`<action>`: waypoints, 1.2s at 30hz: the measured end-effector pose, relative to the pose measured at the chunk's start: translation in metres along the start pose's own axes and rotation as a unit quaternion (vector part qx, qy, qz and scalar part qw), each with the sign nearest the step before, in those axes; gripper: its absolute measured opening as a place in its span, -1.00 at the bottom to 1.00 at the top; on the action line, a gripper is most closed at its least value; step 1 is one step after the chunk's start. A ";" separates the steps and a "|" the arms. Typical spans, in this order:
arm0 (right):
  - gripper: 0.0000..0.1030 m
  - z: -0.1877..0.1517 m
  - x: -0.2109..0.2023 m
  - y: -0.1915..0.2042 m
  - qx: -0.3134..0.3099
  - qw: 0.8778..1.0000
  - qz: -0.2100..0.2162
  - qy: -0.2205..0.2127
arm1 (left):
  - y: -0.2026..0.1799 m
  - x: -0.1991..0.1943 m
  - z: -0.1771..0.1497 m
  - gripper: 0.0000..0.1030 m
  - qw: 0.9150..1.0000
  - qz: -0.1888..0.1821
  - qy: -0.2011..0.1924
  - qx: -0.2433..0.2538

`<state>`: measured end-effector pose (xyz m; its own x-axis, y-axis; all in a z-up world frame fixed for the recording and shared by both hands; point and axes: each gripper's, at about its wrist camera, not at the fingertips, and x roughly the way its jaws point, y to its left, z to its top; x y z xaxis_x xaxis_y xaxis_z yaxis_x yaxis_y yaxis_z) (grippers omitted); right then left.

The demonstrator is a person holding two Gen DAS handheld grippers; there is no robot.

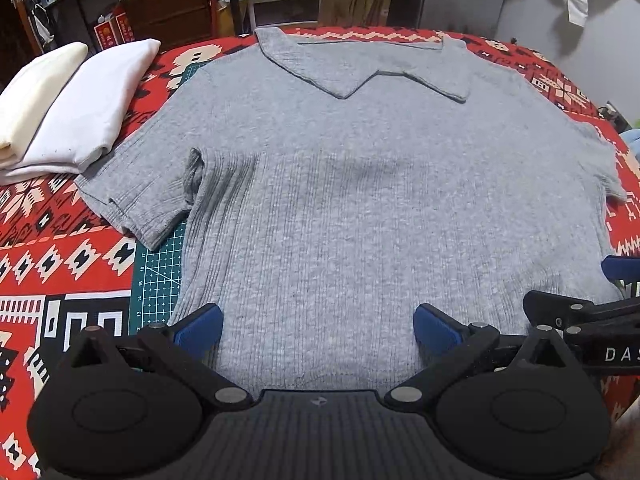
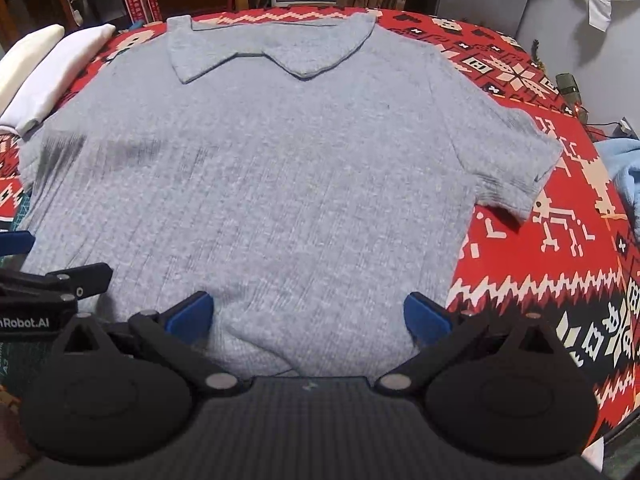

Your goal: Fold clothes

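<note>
A grey ribbed short-sleeved shirt (image 1: 352, 184) (image 2: 272, 184) lies flat, collar at the far side, on the red patterned cloth (image 1: 60, 248) (image 2: 560, 240). My left gripper (image 1: 318, 330) hovers over the near left part of the hem, jaws wide open, blue pads apart with only flat fabric below them. Over the near right part of the hem my right gripper (image 2: 308, 318) stands the same way, open and holding nothing. Each gripper shows at the edge of the other's view: the right one (image 1: 592, 312) and the left one (image 2: 44, 284).
Two folded garments, one white (image 1: 96, 108) and one cream (image 1: 36, 92), lie at the far left. A green cutting mat (image 1: 160, 280) peeks out under the shirt's left side. A light blue cloth (image 2: 624, 176) sits at the right edge. Furniture and boxes stand beyond the table.
</note>
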<state>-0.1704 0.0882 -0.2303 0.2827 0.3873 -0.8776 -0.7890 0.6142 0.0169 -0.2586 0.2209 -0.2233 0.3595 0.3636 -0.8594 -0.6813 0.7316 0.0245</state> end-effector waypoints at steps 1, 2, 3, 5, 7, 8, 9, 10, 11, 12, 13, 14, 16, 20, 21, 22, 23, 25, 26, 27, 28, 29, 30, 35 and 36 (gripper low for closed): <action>0.99 -0.001 -0.001 0.000 -0.001 1.000 0.000 -0.003 | 0.000 0.000 0.000 1.00 1.000 0.000 0.000 0.002; 0.99 -0.002 -0.001 0.000 -0.001 1.000 0.000 -0.005 | -0.001 0.000 0.000 1.00 1.000 -0.002 -0.002 0.006; 0.99 -0.003 -0.002 0.000 -0.002 1.000 0.000 -0.007 | -0.002 0.000 0.000 1.00 1.000 -0.005 -0.003 0.009; 0.99 -0.003 -0.002 0.000 -0.001 1.000 -0.001 -0.009 | -0.003 0.000 -0.001 1.00 1.000 -0.007 -0.006 0.011; 0.99 -0.004 -0.003 0.001 -0.003 1.000 -0.003 -0.009 | -0.004 -0.001 -0.002 1.00 1.000 -0.007 -0.008 0.010; 0.99 -0.004 -0.003 0.001 -0.003 1.000 -0.002 -0.010 | -0.004 -0.001 -0.001 1.00 1.000 -0.007 -0.009 0.008; 0.99 -0.004 -0.002 0.001 -0.004 1.000 -0.001 -0.010 | -0.004 -0.001 -0.001 1.00 1.000 -0.006 -0.009 0.006; 0.99 -0.004 -0.002 0.001 -0.004 1.000 0.000 -0.011 | -0.003 -0.003 -0.001 0.96 1.000 -0.005 -0.009 0.004; 0.99 -0.003 -0.002 0.001 -0.003 1.000 0.001 -0.009 | -0.003 -0.004 0.000 0.82 1.000 -0.005 -0.009 0.002; 0.98 -0.003 -0.002 0.000 -0.001 1.000 0.003 -0.007 | -0.002 -0.007 0.001 0.70 1.000 -0.005 -0.008 0.000; 0.96 -0.002 -0.003 0.000 -0.003 1.000 0.006 -0.005 | 0.001 -0.011 0.003 0.42 1.000 -0.010 -0.006 -0.002; 0.87 0.000 -0.007 -0.004 0.003 1.000 0.014 -0.007 | 0.005 -0.015 0.005 0.28 1.000 -0.020 -0.004 -0.009; 0.67 0.003 -0.017 -0.012 0.019 0.999 0.033 -0.014 | 0.021 -0.026 0.010 0.27 0.998 -0.048 -0.004 -0.036; 0.51 0.008 -0.045 -0.041 0.075 0.994 0.063 -0.041 | 0.060 -0.050 0.016 0.15 0.990 -0.094 -0.022 -0.102; 0.38 0.010 -0.052 -0.050 0.089 0.993 0.068 -0.046 | 0.068 -0.053 0.017 0.11 0.989 -0.097 -0.025 -0.112; 0.31 0.011 -0.058 -0.058 0.104 0.991 0.072 -0.051 | 0.076 -0.055 0.018 0.04 0.988 -0.097 -0.026 -0.120; 0.18 0.011 -0.061 -0.068 0.121 0.989 0.076 -0.048 | 0.084 -0.055 0.018 -0.02 0.987 -0.096 -0.026 -0.128; -0.14 0.012 -0.065 -0.087 0.156 0.983 0.084 -0.037 | 0.097 -0.051 0.017 -0.25 0.986 -0.090 -0.013 -0.139; -0.32 0.012 -0.065 -0.097 0.177 0.980 0.088 -0.029 | 0.103 -0.049 0.016 -0.36 0.986 -0.088 -0.006 -0.144; -0.48 0.009 -0.064 -0.107 0.200 0.975 0.092 -0.021 | 0.108 -0.047 0.014 -0.38 0.985 -0.086 -0.001 -0.150; -0.53 0.006 -0.063 -0.116 0.221 0.970 0.097 -0.013 | 0.112 -0.045 0.012 -0.38 0.984 -0.084 0.004 -0.155; -0.59 0.003 -0.061 -0.124 0.239 0.965 0.104 -0.005 | 0.115 -0.044 0.009 -0.38 0.984 -0.085 0.005 -0.158; -0.64 -0.002 -0.059 -0.128 0.248 0.962 0.111 0.005 | 0.117 -0.044 0.005 -0.38 0.983 -0.085 0.006 -0.160; -0.66 -0.020 -0.057 -0.120 0.224 0.965 0.136 0.023 | 0.120 -0.042 -0.008 -0.38 0.984 -0.082 0.012 -0.155; -0.66 -0.023 -0.057 -0.115 0.206 0.968 0.139 0.024 | 0.121 -0.042 -0.010 -0.38 0.984 -0.084 0.012 -0.156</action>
<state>-0.1088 -0.0201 -0.1930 0.0579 0.5506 -0.8327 -0.5440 0.7168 0.4362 -0.3631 0.2882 -0.1891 0.4711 0.2366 -0.8497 -0.7778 0.5658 -0.2737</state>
